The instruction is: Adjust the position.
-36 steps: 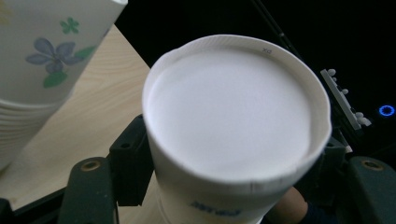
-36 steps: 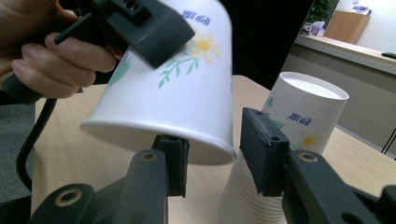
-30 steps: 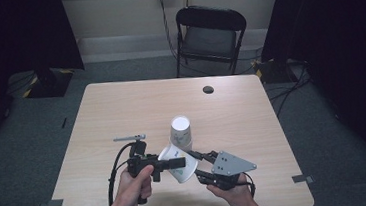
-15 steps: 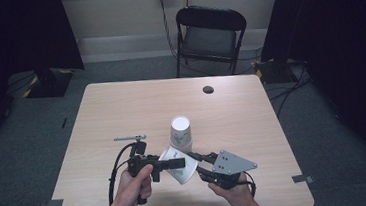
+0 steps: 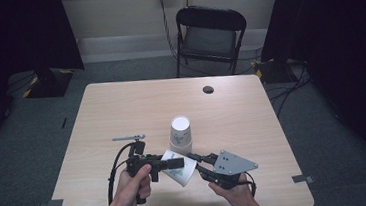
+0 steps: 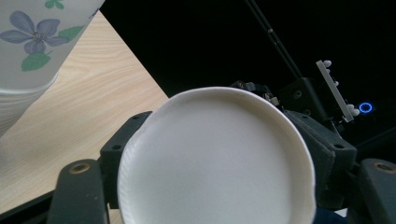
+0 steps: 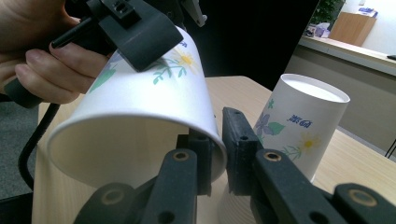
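A: Position of the paper cup (image 5: 181, 169)?

B: Lying on its side, lifted off the counter (image 5: 121, 113) near the front edge, between the two tools. Just beyond it stands a stack of cups (image 5: 180, 133), upside down, flower print showing.

A: Left hand-held gripper (image 5: 177, 162)?

B: At the closed base end of the cup. In the left gripper view the white base (image 6: 215, 158) sits between its jaws. The jaws have just been opening; from the frames I cannot tell whether the pads press on the cup.

A: Right hand-held gripper (image 5: 195, 163)?

B: At the open mouth. In the right gripper view one jaw is inside the rim and the other outside, with the cup wall (image 7: 140, 107) pinched between them. Those jaws have just been closing, and stand narrow on the wall now.

A: Anything else?

B: A folding chair (image 5: 209, 35) beyond the far edge. A small dark disc (image 5: 208, 89) on the counter, well apart from the cups.
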Tool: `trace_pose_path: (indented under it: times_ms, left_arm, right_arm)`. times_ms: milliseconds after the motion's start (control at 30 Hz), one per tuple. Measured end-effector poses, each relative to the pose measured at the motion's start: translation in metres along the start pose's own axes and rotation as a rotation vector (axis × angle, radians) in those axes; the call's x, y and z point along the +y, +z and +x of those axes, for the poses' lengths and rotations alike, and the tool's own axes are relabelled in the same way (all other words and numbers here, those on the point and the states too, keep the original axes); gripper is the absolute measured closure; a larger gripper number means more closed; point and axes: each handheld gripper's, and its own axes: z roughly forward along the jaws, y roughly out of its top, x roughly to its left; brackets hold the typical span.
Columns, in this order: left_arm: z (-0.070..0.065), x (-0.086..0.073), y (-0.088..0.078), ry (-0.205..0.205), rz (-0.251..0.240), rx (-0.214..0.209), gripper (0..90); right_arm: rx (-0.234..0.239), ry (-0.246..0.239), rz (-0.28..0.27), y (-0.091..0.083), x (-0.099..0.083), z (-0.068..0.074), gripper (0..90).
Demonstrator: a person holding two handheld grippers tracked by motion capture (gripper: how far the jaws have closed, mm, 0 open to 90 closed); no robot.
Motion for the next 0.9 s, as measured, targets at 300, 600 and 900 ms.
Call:
trace_pose_path:
  times_ms: [300, 600, 900]
  left_arm:
    - [0.001, 0.001, -0.001, 0.045, 0.023, 0.002, 15.3]
    - [-0.005, 0.002, -0.004, 0.136, 0.03, -0.004, 14.8]
    - [-0.006, 0.003, -0.01, 0.173, 0.019, 0.015, 15.2]
  right_arm:
    - [0.005, 0.002, -0.009, -0.003, 0.001, -0.003, 86.5]
    - [0.01, 0.004, -0.021, -0.005, 0.003, -0.002, 86.7]
    - [-0.006, 0.004, -0.018, -0.011, 0.003, -0.007, 86.7]
